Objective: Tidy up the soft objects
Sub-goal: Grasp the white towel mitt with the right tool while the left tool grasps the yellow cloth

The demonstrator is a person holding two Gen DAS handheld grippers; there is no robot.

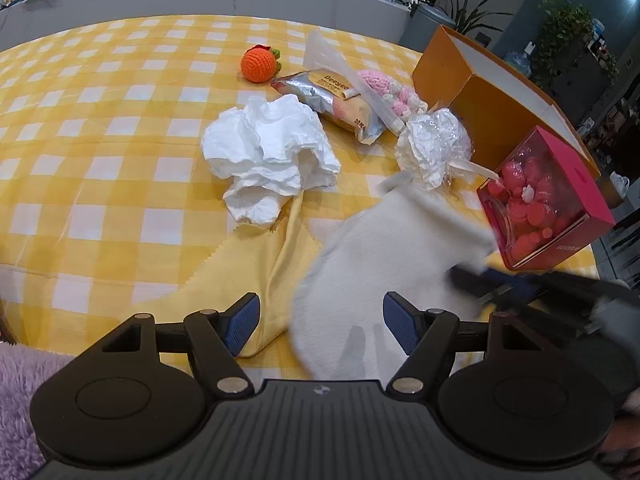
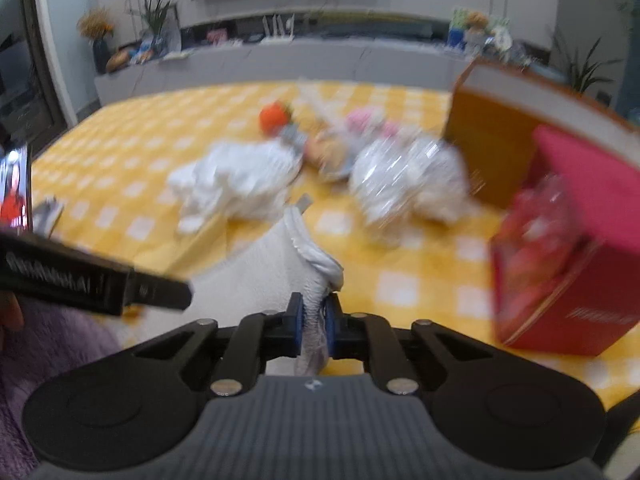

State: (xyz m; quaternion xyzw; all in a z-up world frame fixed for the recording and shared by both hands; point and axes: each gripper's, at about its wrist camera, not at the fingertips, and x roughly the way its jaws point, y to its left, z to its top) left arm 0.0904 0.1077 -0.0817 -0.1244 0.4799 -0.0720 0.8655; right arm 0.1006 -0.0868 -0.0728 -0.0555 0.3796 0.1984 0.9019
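Note:
My right gripper (image 2: pixel 314 326) is shut on a white sock (image 2: pixel 280 256) and holds it above the table; the sock shows blurred in the left wrist view (image 1: pixel 384 264), with the right gripper's dark body (image 1: pixel 532 284) beside it. My left gripper (image 1: pixel 320 320) is open and empty, low over a pale yellow cloth (image 1: pixel 256 280). A crumpled white cloth (image 1: pixel 268 156), an orange crochet fruit (image 1: pixel 259 64), a pink crochet toy (image 1: pixel 394 94) and a crinkled clear plastic bundle (image 1: pixel 434 144) lie on the yellow checked tablecloth (image 1: pixel 100 152).
An open orange box (image 1: pixel 492 96) stands at the right, with a red box of pink sweets (image 1: pixel 544 200) in front of it. A foil snack packet (image 1: pixel 336 100) lies mid-table. Purple fleece (image 1: pixel 16 400) is at the near left. A phone (image 2: pixel 16 188) is at the left edge.

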